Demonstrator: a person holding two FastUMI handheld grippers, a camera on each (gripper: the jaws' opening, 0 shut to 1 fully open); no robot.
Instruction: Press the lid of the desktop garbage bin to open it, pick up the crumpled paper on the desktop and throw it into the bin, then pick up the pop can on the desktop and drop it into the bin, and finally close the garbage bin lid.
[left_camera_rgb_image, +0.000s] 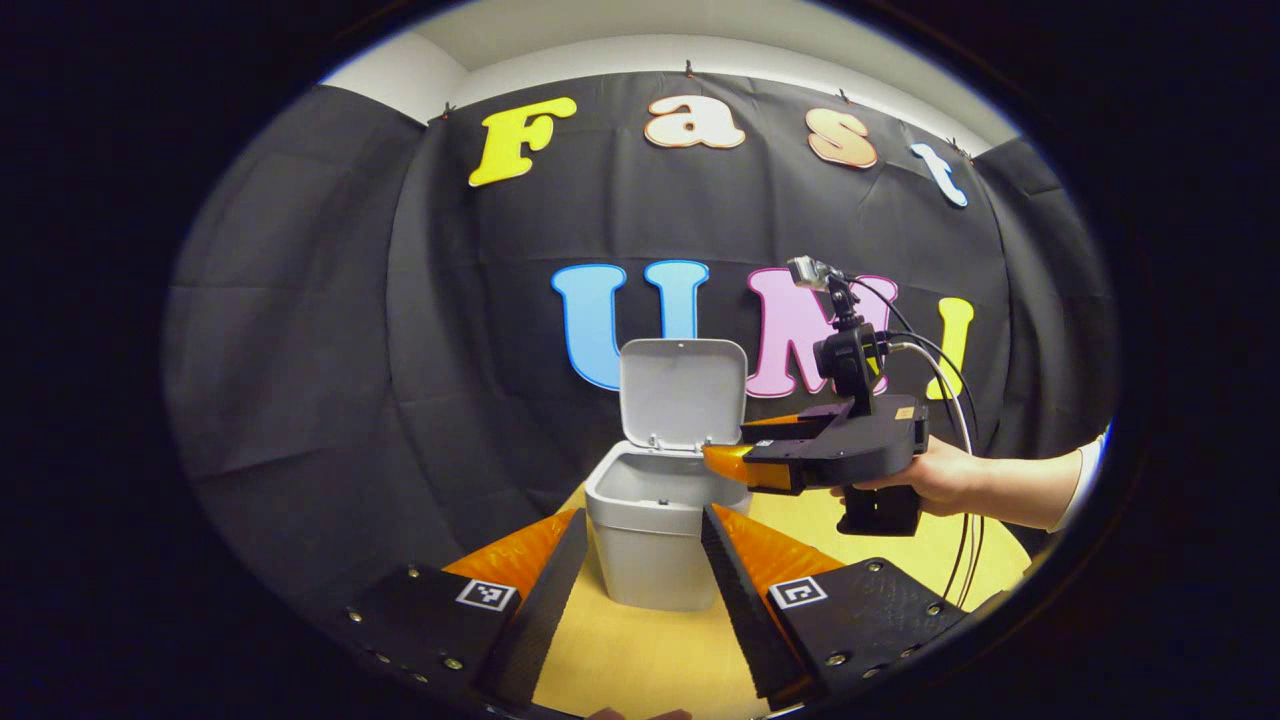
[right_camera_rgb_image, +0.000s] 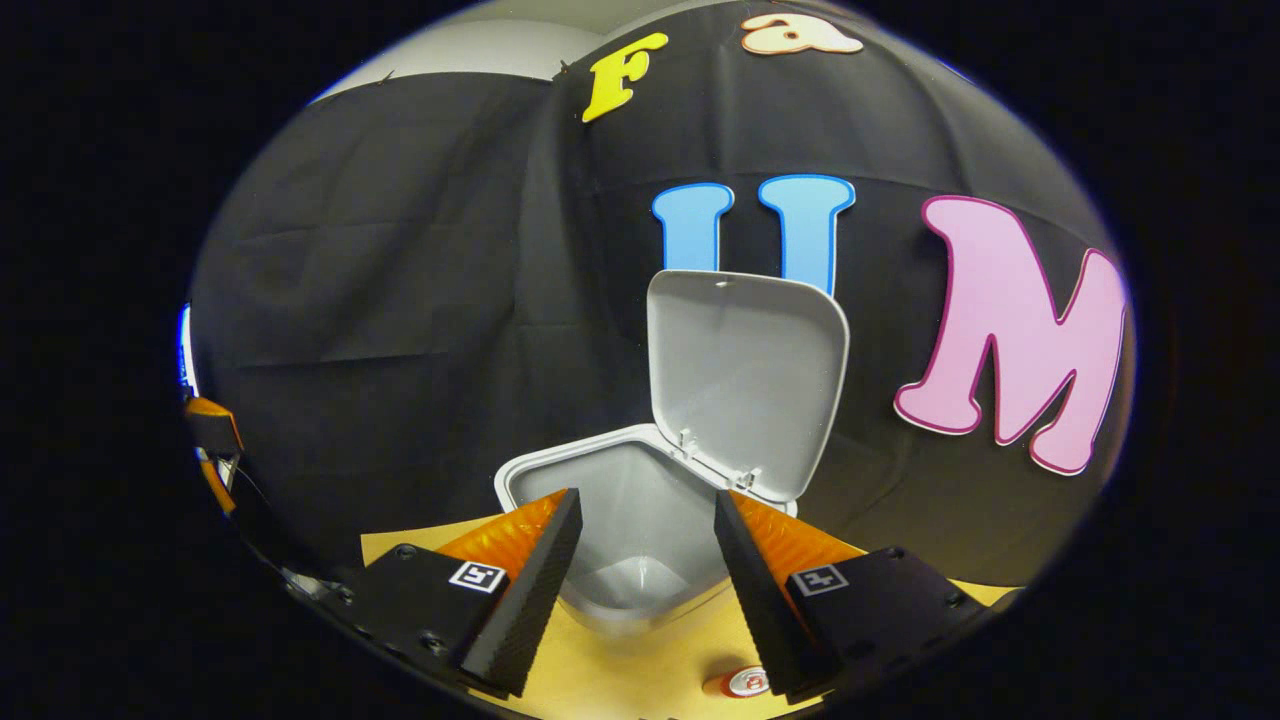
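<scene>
Left gripper (left_camera_rgb_image: 635, 590): fingers spread wide, nothing between them; held low over the pale yellow tabletop (left_camera_rgb_image: 640, 650), aimed at the small grey plastic desktop bin (left_camera_rgb_image: 655, 540). Judged to be parked out of the way.

Bin: upright on the tabletop, just ahead of the left fingertips, which frame it without touching as far as can be told. Its hinged grey lid (left_camera_rgb_image: 683, 392) stands upright at the back, so step 1 reads as done.

Right gripper (right_camera_rgb_image: 640, 570): fingers apart, nothing gripped. In the left gripper view it (left_camera_rgb_image: 722, 462) hangs at the bin's right rim, a person's hand (left_camera_rgb_image: 925, 478) on the handle, cable trailing right. Its camera looks down into the bin's mouth (right_camera_rgb_image: 630, 500); likely a release pose.

Bin interior: what shows is bare grey wall; the bottom is too dim to tell whether paper lies there.

Pop can (right_camera_rgb_image: 745, 683): red and silver, on the tabletop close under the right gripper's right finger, near the bin's front.

Crumpled paper: cannot locate.

Room: rim open on front and sides; the upright lid blocks the back, close to the black cloth wall (left_camera_rgb_image: 330, 350). Tabletop open right of the bin.
</scene>
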